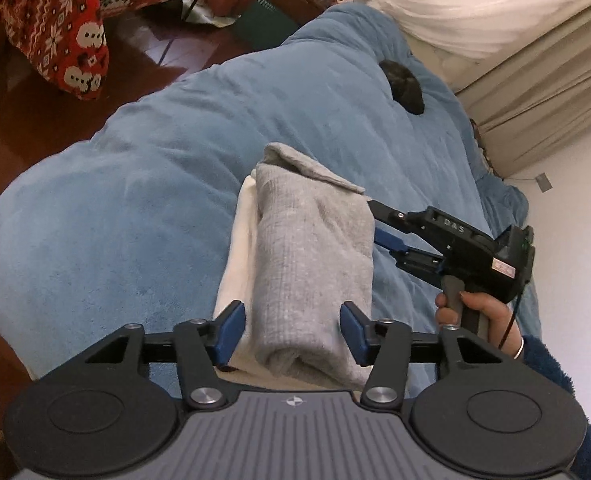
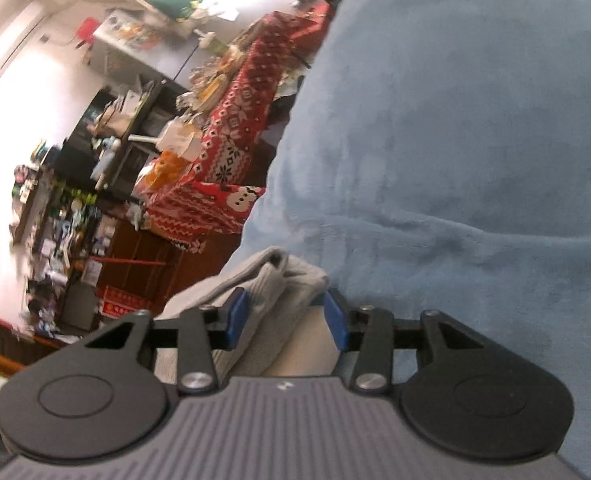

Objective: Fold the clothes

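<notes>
Left gripper (image 1: 291, 334) jaws spread, straddling grey garment (image 1: 311, 264) folded atop cream cloth (image 1: 237, 248) on blue bed (image 1: 143, 184). Right gripper (image 2: 285, 318) likewise agape at garment's edge. Folding looks late; next, perhaps squaring up.

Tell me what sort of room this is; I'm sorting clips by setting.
Probably a lived-in home, a bedroom or bed-sitting room: a bed under a blue blanket with a white pillow, folded clothes lying on it, and a table in a red festive tablecloth beside cluttered shelves.
</notes>
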### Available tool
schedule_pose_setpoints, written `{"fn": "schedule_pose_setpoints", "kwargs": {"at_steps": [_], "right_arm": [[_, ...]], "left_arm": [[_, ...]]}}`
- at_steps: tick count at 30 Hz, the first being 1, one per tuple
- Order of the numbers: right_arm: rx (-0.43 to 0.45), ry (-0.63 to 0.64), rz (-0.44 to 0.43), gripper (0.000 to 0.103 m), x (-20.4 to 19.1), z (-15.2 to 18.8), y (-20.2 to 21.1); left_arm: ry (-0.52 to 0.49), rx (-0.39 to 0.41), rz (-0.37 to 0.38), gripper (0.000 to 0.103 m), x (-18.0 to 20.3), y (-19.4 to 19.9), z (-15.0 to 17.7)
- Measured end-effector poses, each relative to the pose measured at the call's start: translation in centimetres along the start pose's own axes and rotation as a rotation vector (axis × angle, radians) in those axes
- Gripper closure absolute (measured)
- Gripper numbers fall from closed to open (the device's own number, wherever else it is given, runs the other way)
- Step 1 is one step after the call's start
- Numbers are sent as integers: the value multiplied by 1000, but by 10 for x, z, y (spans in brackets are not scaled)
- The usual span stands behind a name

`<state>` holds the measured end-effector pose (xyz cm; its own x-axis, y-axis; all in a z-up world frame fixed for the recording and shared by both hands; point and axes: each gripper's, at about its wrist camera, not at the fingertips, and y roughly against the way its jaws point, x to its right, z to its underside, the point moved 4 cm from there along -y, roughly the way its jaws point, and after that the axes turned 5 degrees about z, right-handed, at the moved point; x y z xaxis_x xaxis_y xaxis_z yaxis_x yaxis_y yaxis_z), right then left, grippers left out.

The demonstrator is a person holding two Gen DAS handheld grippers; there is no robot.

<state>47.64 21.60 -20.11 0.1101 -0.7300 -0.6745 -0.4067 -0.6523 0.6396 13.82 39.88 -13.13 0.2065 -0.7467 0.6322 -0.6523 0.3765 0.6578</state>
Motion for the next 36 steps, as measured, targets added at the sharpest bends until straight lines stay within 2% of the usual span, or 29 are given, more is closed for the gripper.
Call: {"fn": "schedule_pose_setpoints", "kwargs": {"at_steps": [2,3,4,5,8,13,17,18,19,22,25,27,31,36], "right_arm": [[-1,-4,3,57,4,-2,-6],[-3,1,0,63,4,-2,-9],[-6,7,-3,82,4,-2,-12],[-5,13,-10,95,3,-2,-14],[32,71,3,100,-4,1,-13],[85,149,12,100,-19,-8,13],[65,164,21,98,-19,-6,11],[57,165,24,96,-18,-4,9],[49,167,27,89,-17,-3,7],[25,170,35,82,-15,2,1],[50,208,27,82,-20,8,23],[59,267,5,80,-29,24,46],[-15,299,-91,80,-47,70,82],[-118,208,-183,76,-61,119,95]], "left_arm": [[-12,2,-11,72,2,0,0],[-17,3,-16,75,3,0,0],[-23,4,-21,76,4,0,1],[-29,5,-27,78,5,0,1],[-34,10,-24,82,10,4,1],[1,4,72,82,25,19,1],[20,-22,17,82,14,8,5],[28,-21,14,82,11,8,7],[36,-20,10,82,8,8,8],[62,-17,0,79,-1,8,12],[52,-14,-9,78,-2,8,14],[43,-13,-14,77,-1,8,14],[49,-10,-15,77,-2,5,15],[55,-5,-20,77,-2,3,16]]}}
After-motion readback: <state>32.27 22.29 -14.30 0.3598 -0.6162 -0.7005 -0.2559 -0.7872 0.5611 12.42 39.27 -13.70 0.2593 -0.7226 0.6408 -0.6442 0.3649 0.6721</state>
